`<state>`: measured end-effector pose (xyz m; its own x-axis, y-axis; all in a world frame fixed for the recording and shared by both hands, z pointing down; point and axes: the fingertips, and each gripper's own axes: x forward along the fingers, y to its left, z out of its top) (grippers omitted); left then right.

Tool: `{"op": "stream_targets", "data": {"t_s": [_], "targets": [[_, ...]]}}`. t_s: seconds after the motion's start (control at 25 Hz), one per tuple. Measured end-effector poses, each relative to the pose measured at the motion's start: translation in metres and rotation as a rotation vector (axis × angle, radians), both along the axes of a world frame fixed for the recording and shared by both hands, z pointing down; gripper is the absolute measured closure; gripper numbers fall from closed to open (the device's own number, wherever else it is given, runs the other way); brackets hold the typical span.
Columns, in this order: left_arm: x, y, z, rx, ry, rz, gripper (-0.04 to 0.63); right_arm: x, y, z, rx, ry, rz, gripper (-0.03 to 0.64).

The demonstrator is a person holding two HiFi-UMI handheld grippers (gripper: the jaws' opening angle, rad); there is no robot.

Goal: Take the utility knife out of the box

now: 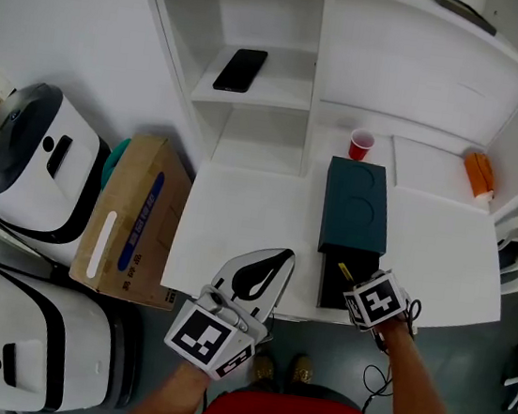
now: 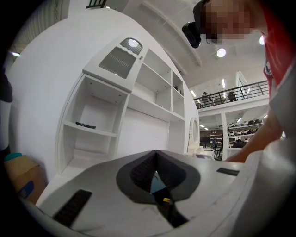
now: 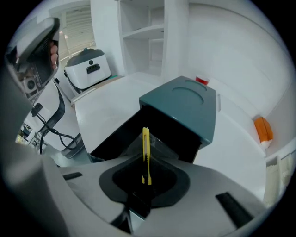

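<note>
Right claw [image 3: 146, 179] is clamped on the yellow utility knife [image 3: 146, 150]. The knife's long axis runs straight away from it into the open near end of the teal box [image 3: 185, 109], so I'd pull back near. Left claw [image 1: 264, 276] is pinched empty, off to the left.

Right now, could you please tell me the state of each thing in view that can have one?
box: drawer slid open.
right gripper: shut on the utility knife.
utility knife: clamped on edge, over the drawer.
left gripper: shut, empty.
red cup: upright.
</note>
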<state>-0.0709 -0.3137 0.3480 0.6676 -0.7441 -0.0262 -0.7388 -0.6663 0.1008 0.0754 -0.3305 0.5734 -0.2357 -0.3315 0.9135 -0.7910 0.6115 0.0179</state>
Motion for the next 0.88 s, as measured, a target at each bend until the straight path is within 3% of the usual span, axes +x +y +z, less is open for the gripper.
{"op": "stream_targets", "data": {"t_s": [0.4,0.68,0.88], "targets": [[0.016,0.007,-0.001,0.002,-0.030,0.019,0.581,-0.009,-0.003,-0.088,0.313,-0.302,0.019,0.548],[0.027,0.019,-0.019,0.034,-0.028,0.029,0.581,-0.010,0.017,-0.188,0.594,-0.614,0.044,0.548],[0.037,0.029,-0.039,0.077,-0.012,0.039,0.581,-0.002,0.040,-0.250,0.789,-0.753,0.048,0.548]]}}
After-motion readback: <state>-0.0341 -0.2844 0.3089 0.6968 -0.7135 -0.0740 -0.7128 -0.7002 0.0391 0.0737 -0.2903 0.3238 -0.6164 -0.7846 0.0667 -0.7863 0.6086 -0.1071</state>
